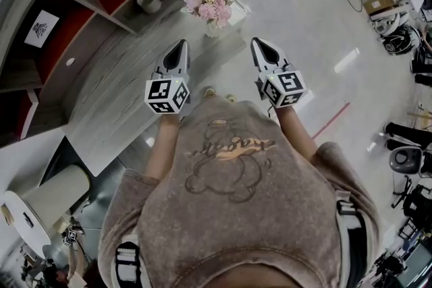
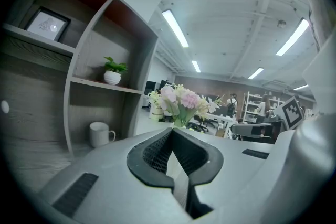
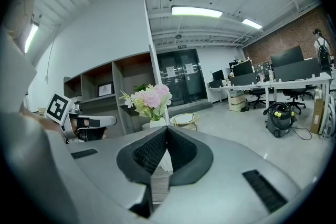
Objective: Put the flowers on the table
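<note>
In the head view the flowers (image 1: 210, 0) stand at 12 o'clock on the worktop's (image 1: 121, 104) far corner, apart from the left hand-held gripper (image 1: 179, 45) and right hand-held gripper (image 1: 259, 44). The left gripper view shows its jaws together and empty, with the flowers ahead at 12. The right gripper view shows the same, with the flowers at 11.

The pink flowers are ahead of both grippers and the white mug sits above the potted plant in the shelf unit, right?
No: the white mug sits below the potted plant, as the left gripper view shows. The pink flowers are indeed ahead.
</note>
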`<state>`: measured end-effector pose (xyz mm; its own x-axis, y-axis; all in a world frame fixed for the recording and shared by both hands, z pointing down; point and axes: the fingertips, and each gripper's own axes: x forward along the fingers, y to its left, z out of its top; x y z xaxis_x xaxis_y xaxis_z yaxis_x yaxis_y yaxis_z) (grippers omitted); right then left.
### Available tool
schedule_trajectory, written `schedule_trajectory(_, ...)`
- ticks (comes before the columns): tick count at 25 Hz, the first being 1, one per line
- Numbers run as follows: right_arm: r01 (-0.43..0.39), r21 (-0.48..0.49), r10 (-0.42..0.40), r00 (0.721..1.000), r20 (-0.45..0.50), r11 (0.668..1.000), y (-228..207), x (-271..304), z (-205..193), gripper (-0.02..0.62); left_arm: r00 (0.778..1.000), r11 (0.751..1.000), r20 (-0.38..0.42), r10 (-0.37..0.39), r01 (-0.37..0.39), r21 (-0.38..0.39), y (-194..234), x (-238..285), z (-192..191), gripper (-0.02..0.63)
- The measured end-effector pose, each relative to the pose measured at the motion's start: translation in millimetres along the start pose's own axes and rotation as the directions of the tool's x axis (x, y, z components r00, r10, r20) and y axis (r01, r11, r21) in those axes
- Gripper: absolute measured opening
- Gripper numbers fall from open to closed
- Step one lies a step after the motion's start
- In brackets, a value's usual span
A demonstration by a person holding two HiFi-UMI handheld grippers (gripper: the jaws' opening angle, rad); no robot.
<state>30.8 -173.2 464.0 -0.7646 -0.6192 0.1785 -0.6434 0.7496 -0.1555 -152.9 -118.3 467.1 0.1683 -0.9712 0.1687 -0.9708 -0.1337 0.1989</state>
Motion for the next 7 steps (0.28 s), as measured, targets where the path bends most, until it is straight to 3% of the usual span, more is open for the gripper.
schedule_trajectory(7,-0.007,0.0,0.007,1.0,-0.003,1.0,-0.7,6.2,-0.3,-0.003,1.0,1.0,-0.003,0.0,0.0,-0.003,1.9,2.9,-1.9,0.018)
